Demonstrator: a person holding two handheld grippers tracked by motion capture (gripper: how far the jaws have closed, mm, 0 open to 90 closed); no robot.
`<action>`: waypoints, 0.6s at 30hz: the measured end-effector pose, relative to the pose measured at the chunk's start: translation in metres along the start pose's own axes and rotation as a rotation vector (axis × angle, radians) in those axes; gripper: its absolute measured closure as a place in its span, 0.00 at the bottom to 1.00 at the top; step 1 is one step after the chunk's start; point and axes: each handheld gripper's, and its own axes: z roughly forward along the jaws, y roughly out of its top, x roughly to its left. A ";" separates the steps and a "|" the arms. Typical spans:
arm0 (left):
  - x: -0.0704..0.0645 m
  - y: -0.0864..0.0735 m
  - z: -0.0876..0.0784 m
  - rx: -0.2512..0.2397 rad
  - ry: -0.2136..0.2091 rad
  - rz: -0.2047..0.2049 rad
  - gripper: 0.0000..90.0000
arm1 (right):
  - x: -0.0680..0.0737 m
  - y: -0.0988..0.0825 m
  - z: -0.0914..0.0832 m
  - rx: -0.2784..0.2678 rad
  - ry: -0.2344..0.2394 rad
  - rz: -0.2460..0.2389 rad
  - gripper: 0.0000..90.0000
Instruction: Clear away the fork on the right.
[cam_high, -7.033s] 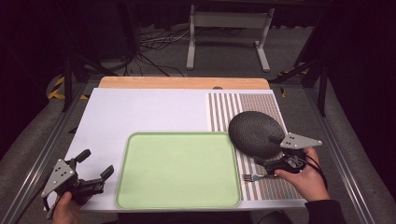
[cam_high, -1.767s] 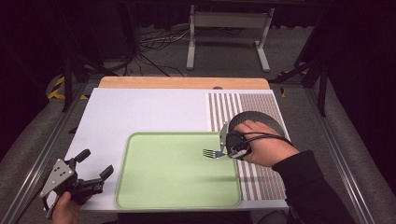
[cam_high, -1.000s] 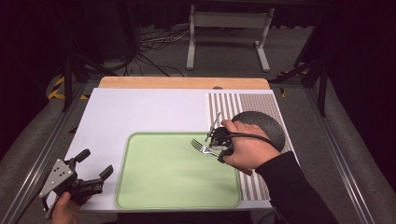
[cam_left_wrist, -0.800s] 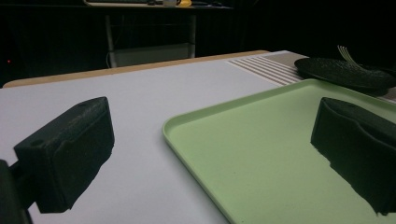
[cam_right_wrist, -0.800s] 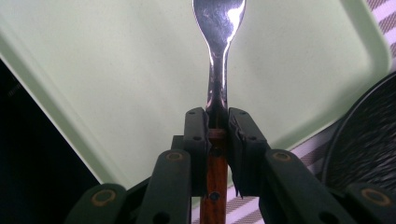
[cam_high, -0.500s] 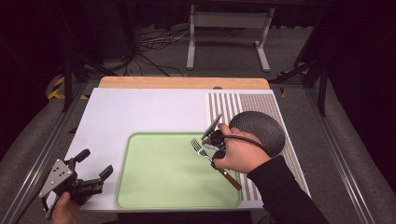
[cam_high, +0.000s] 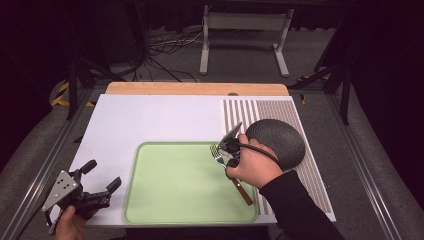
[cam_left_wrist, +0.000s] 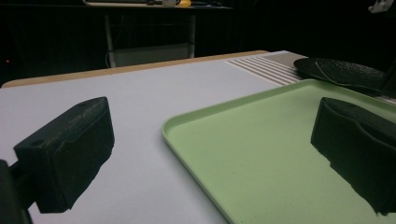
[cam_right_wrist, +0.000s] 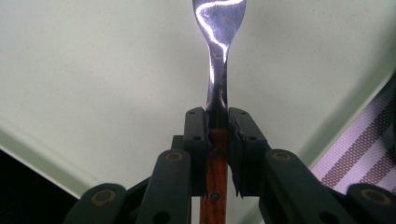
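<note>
A tray (cam_high: 185, 190) lies on the mat (cam_high: 150, 120) at lower centre. Over its right edge a fork (cam_high: 227, 167) hangs in the right gripper (cam_high: 226, 150). A bowl (cam_high: 277, 142) sits upside down right of the tray. The left gripper (cam_high: 85, 192) is at lower left, beside the tray.

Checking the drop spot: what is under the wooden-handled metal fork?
Bare light-green plastic tray lies under the wooden-handled metal fork; the hand covers the tray beneath the fork's middle.
</note>
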 end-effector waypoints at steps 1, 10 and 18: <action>0.000 0.000 0.000 0.000 0.000 0.000 0.00 | 0.000 0.000 0.001 0.001 0.001 0.012 0.87; 0.000 0.000 0.000 0.000 -0.001 -0.002 0.00 | -0.001 0.003 0.014 0.017 -0.009 0.030 0.87; 0.000 0.000 0.000 0.001 -0.002 0.000 0.00 | -0.004 0.004 0.022 0.033 -0.015 0.053 0.87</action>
